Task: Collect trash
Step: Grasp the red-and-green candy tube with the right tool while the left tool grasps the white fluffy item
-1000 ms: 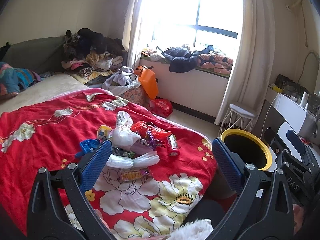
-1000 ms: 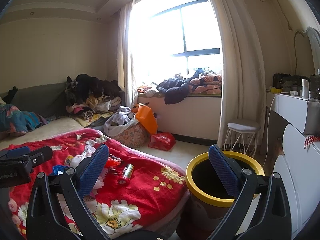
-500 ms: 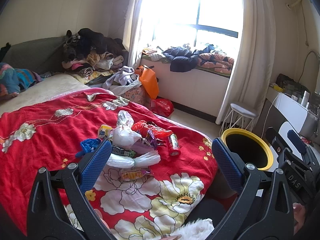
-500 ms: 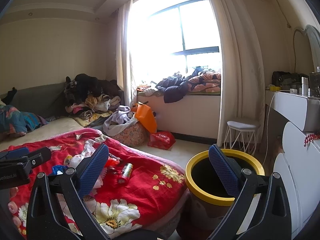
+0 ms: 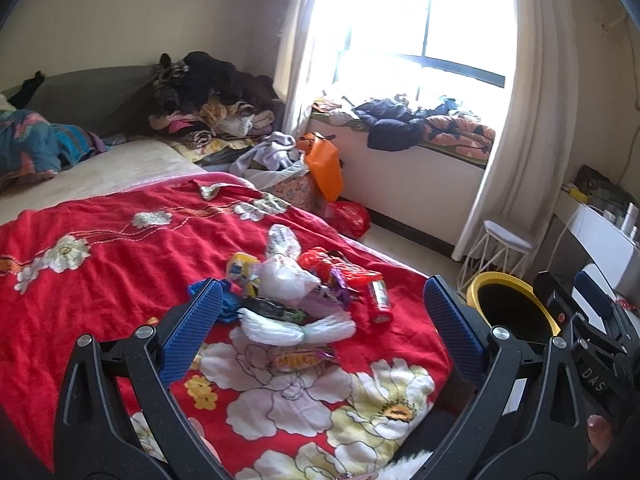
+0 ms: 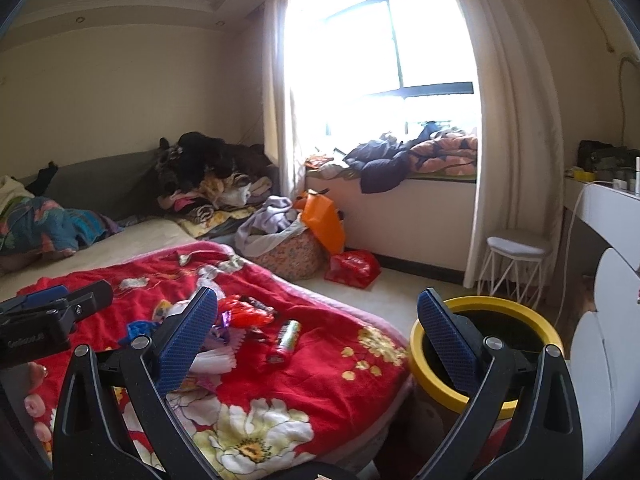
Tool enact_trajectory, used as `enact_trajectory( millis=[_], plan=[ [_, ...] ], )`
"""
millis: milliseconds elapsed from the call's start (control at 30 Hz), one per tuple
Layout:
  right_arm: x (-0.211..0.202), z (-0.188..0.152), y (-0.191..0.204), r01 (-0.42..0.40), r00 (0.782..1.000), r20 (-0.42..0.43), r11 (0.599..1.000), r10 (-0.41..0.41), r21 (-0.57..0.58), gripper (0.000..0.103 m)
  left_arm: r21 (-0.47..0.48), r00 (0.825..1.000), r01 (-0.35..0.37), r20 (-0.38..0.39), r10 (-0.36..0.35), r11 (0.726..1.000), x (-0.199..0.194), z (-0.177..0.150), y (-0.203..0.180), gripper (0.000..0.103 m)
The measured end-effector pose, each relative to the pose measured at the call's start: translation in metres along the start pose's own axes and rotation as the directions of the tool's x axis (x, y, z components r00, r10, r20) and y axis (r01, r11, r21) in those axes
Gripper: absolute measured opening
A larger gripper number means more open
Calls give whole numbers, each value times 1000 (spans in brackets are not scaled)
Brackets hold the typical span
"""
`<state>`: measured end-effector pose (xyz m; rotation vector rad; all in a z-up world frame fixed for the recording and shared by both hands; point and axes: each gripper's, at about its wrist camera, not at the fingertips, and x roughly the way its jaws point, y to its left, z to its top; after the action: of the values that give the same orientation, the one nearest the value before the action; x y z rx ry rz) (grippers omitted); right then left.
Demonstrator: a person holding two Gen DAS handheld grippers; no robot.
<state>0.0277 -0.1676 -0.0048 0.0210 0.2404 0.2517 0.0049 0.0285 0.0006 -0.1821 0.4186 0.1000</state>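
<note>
A pile of trash lies on the red flowered blanket (image 5: 100, 280): a white plastic bag (image 5: 286, 278), red wrappers (image 5: 332, 268), a red can (image 5: 378, 300), a white folded wrapper (image 5: 298, 328) and an orange snack packet (image 5: 298, 358). My left gripper (image 5: 320, 320) is open and empty, above the pile. My right gripper (image 6: 316, 324) is open and empty, between the bed and the yellow-rimmed bin (image 6: 486, 356). The can (image 6: 286, 338) and wrappers (image 6: 244, 314) also show in the right wrist view. The bin also shows in the left wrist view (image 5: 516, 308).
The bin stands on the floor at the bed's foot corner. A white stool (image 6: 516, 256), a curtain (image 6: 508, 160) and a white dresser (image 6: 608, 320) are at right. Clothes, an orange bag (image 6: 324, 220) and a red bag (image 6: 354, 268) lie by the window seat.
Both views have shifted only slightly; the left gripper has drifted a little nearer the trash pile. Both grippers stay open and empty.
</note>
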Motion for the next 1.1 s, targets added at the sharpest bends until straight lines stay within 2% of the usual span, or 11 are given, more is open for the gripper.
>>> enact_trajectory(
  millis=[333,600,900,1100],
  plan=[
    [33,9,20,-72,997,-37,997,72,-11,97,-67,997,-75,-16,74,995,10,7,36,92],
    [58,10,27,-99,993,-64,995,98,-10,97,-114,996,-79,-42,75,990,24,3,68,92],
    [89,8,18,-55,992,-116,998,54,-6,97,-98,992,-85,-97,76,992,46,-2,80,92],
    [117,0,1,-15,983,-183,1000,17,13,97,-70,987,-31,-157,20,997,70,-8,68,92]
  ],
)
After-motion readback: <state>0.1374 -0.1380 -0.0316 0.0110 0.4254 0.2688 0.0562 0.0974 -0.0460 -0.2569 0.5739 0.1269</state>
